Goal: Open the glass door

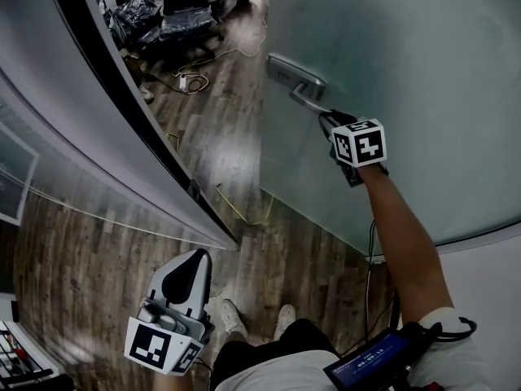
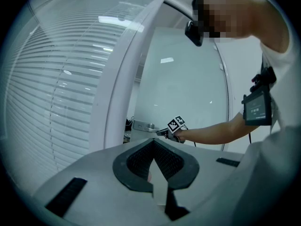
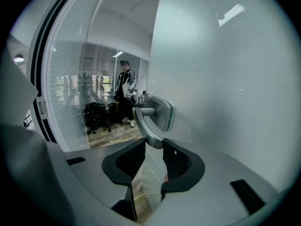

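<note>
The frosted glass door [image 1: 407,72] stands ajar, its free edge away from the dark frame [image 1: 122,96]. Its metal lever handle [image 1: 305,94] sticks out from a plate near that edge. My right gripper [image 1: 324,116] reaches up to the lever's end. In the right gripper view the handle [image 3: 146,126] lies between the two black jaw tips, and the right gripper [image 3: 151,145] is shut on it. My left gripper [image 1: 198,255] hangs low at my left side, away from the door, its jaws together with nothing in them [image 2: 154,142]. The left gripper view shows the handle [image 2: 143,125] and the right gripper [image 2: 162,133] from afar.
A glass wall with blinds [image 1: 49,177] runs along the left. Through the doorway lie black chairs and bags [image 1: 163,15] and cables on the wood floor [image 1: 191,80]. A person [image 3: 124,91] stands in the room beyond. My shoes [image 1: 232,316] are just short of the threshold.
</note>
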Demonstrator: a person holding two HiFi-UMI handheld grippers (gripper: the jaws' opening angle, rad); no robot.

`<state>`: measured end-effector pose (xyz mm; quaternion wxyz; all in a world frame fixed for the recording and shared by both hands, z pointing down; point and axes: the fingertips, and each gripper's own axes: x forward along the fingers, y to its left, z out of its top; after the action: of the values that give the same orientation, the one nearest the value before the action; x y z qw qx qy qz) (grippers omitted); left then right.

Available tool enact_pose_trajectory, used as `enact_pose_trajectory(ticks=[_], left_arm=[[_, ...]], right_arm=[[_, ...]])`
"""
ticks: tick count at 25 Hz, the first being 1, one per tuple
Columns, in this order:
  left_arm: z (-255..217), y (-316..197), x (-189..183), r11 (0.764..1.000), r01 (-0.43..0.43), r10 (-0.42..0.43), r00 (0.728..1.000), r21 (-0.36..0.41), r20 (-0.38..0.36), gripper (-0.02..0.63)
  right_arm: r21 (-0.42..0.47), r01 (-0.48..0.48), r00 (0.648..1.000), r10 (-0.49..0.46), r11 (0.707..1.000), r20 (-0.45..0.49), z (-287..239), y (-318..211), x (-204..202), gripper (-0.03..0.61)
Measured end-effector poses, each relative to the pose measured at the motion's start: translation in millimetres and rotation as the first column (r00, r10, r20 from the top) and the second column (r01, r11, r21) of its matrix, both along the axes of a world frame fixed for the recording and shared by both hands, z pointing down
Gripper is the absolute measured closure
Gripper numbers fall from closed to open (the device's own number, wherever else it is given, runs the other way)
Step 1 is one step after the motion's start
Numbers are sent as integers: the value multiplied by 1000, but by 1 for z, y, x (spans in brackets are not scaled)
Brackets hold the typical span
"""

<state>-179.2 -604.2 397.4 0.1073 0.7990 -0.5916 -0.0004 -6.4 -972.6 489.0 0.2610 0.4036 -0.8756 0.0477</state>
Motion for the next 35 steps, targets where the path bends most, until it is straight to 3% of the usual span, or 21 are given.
enact_pose_trajectory(ticks=[12,17,27,35], left_arm=[[3,9,0,1000,-8,8,999,-10,46,614],[6,9,-4,1000,-8,7,999,3,33,614],[6,19,-13,994,-87,85,996,63,23,614],[-13,36,-22,974,-198,196,980,109,24,614]], right_arm=[[0,-93,995,93,996,44,1,-25,9,457],[94,-120,984,106,988,146,-29,-10,23,457],[366,-76,970,-16,927,242,-124,131,18,464],[456,-109,952,-39,883,305,-174,249,-1,512]])
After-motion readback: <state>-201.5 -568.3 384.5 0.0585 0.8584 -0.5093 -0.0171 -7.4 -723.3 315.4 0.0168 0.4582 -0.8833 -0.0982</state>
